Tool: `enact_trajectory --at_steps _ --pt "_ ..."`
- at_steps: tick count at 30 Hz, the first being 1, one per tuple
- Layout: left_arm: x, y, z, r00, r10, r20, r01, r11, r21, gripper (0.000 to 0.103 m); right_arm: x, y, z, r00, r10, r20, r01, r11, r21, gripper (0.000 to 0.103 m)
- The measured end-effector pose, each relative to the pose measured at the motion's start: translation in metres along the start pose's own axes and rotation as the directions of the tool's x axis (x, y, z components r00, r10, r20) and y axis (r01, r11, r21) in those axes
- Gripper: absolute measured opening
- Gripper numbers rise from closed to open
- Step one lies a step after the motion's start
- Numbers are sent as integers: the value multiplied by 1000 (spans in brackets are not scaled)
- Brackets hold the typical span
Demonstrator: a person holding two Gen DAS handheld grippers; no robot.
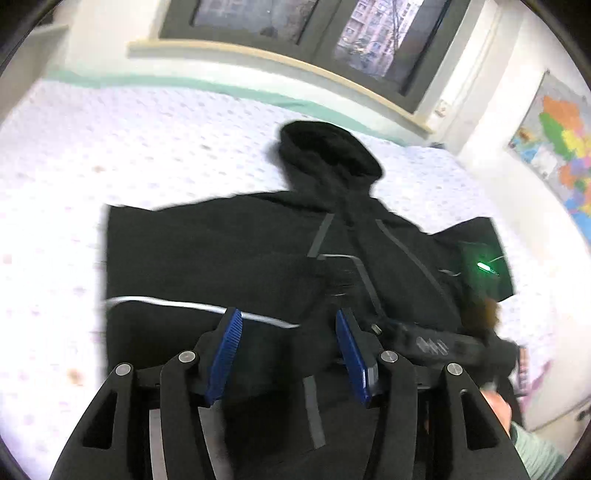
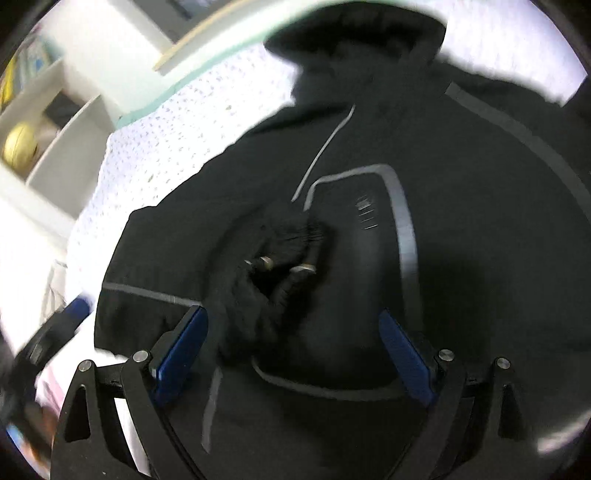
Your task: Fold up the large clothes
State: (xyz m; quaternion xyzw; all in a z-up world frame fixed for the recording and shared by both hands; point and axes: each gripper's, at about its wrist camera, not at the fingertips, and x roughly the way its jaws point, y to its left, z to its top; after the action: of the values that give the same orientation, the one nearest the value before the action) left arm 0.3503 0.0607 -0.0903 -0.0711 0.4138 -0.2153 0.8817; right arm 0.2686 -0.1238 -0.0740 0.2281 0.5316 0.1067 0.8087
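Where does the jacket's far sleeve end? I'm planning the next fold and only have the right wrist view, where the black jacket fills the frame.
Observer: In the left wrist view, the black jacket has one sleeve reaching toward the wall map.
Operator: Is the hood flat?
Observer: The hood lies on the bed sheet, pointing toward the window.
Operator: And the left gripper?
Observer: The left gripper is open above the jacket's hem side, holding nothing.
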Motion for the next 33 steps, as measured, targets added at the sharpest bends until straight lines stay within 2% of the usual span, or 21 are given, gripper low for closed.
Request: enact_trajectory --at_steps 2,4,5,6,8,11,12,15,17,20,22,24,25,29,31,32,33 --pt "-8 8 -1 996 87 -4 -87 996 14 54 11 7 3 999 29 -16 -29 999 -26 34" --pt "-9 13 -2 988 154 -6 -154 988 23 54 -8 14 6 999 5 45 -2 998 -58 30" --pt "-8 15 -1 984 177 -8 -177 984 27 54 -30 16 9 994 -11 105 20 996 -88 29" --pt "-8 15 2 981 193 -4 -192 981 34 54 -47 16 12 989 -23 149 39 994 -104 28" --pt "-12 12 8 982 190 5 -190 981 37 54 -95 7 21 963 -77 259 114 985 -132 28" --pt "-9 -5 25 991 133 8 -133 990 34 54 -148 -19 36 926 -148 347 204 970 -131 28" --pt "0 -15 31 994 112 -1 -112 993 40 54 -169 -34 42 904 -197 379 262 957 -127 28" --pt "38 -41 41 996 66 -54 -64 997 49 54 -199 -75 49 855 -302 421 379 919 -110 28" --pt "71 -54 37 993 56 -105 -51 997 51 54 -201 -105 49 841 -358 405 427 900 -91 28" --pt "117 -65 22 981 36 -193 -29 999 42 54 -179 -149 44 856 -399 328 443 894 -70 28" --pt "150 -67 7 965 67 -256 -56 997 50 54 -156 -180 40 871 -418 256 443 895 -45 29" --pt "164 -72 -5 962 126 -241 -103 989 107 54 -136 -202 34 891 -414 189 426 904 -27 29" --pt "164 -75 -7 963 143 -228 -115 985 131 54 -130 -209 31 893 -416 172 426 904 -26 29" --pt "148 -77 -3 964 140 -226 -112 985 133 54 -157 -209 22 900 -388 199 399 917 -12 37" --pt "124 -79 3 981 33 -192 -15 996 91 54 -189 -189 19 877 -362 316 382 924 -1 46" --pt "116 -84 5 985 7 -171 7 997 82 54 -203 -178 15 862 -345 371 377 926 -15 54" --pt "106 -87 7 990 -16 -142 27 997 76 54 -206 -165 15 856 -329 399 375 926 -40 57"
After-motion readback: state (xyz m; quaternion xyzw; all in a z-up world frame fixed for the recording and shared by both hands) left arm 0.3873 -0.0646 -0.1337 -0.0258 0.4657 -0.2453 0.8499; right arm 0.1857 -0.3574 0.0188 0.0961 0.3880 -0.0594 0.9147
